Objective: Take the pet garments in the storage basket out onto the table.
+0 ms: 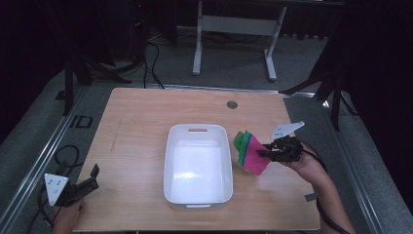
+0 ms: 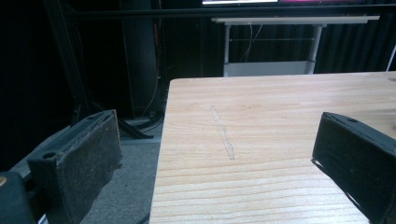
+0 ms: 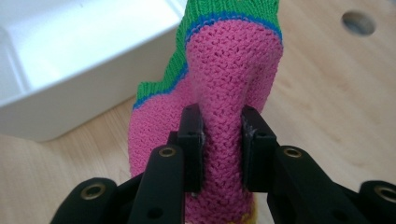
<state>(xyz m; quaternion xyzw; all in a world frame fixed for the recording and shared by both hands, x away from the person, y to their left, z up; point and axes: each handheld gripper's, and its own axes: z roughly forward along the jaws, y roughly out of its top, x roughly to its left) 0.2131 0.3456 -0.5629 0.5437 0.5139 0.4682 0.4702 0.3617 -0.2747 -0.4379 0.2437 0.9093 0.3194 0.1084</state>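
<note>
Dim room, dark curtains. Grey carpet floor (image 1: 234,63), cables trailing. White-legged desk (image 1: 234,24) well beyond both tongs. Light wood table (image 1: 146,112) beneath tongs.

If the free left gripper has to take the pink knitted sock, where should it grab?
Take the green cuff of the pink knitted sock, coming from the white plastic bin side. That end sticks out free, while the right gripper pinches the pink middle fold.

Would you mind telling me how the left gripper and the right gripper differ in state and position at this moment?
The left gripper stands open with nothing between its fingers; the right gripper is shut on the pink and green knitted sock. The left gripper sits at the table's near left corner, far from the white bin; the right gripper is just right of the bin. Both are hand-held and carry a grey plate.
</note>
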